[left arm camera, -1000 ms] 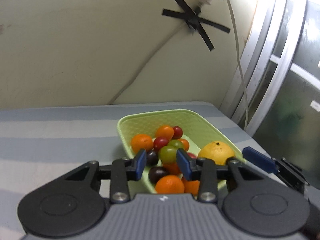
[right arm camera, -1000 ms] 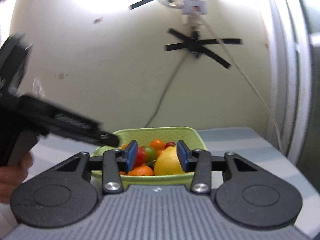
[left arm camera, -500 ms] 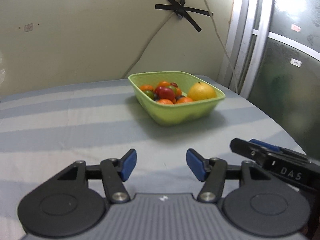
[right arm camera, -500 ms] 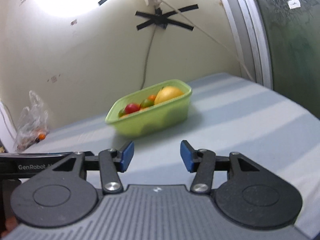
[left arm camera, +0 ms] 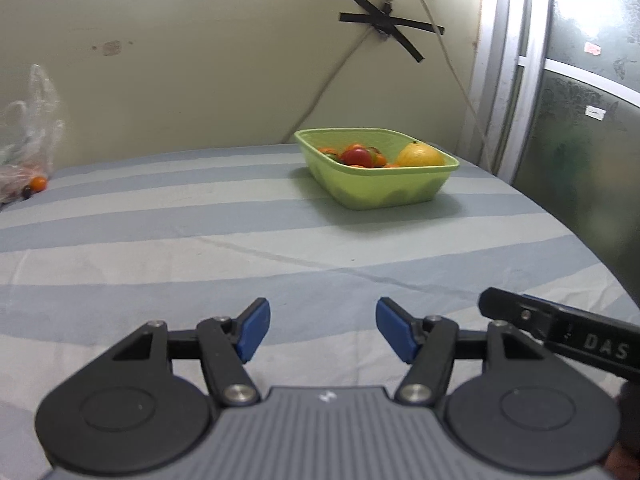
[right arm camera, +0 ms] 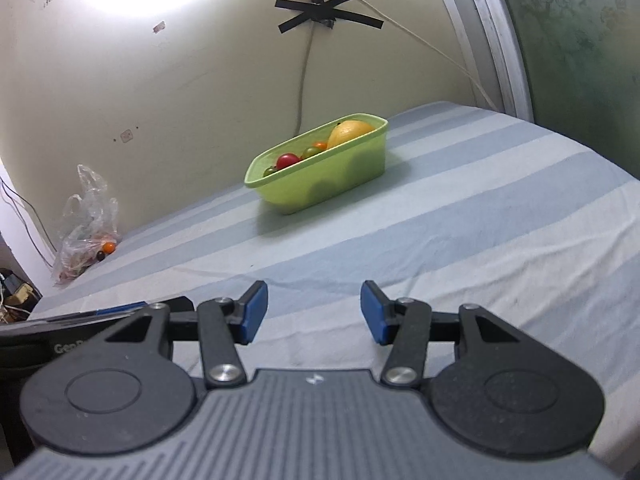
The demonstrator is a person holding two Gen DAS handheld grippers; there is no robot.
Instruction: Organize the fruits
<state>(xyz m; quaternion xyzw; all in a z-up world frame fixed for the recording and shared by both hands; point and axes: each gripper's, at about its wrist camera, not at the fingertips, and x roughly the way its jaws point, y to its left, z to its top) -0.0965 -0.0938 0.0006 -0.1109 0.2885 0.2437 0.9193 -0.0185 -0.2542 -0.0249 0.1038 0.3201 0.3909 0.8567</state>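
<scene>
A light green basket stands far across the striped table. It holds a large yellow-orange fruit, a red tomato and several small orange and green fruits. My left gripper is open and empty, low over the table near its front. My right gripper is open and empty, also near the front. Part of the right gripper's body shows at the right of the left wrist view.
A clear plastic bag with small fruits, one orange, lies at the far left by the wall. The striped cloth covers the table. A window frame and wall cable are behind.
Both grippers have pulled back from over the basket to the table's front. Their jaws have widened. The basket now looks small and far.
</scene>
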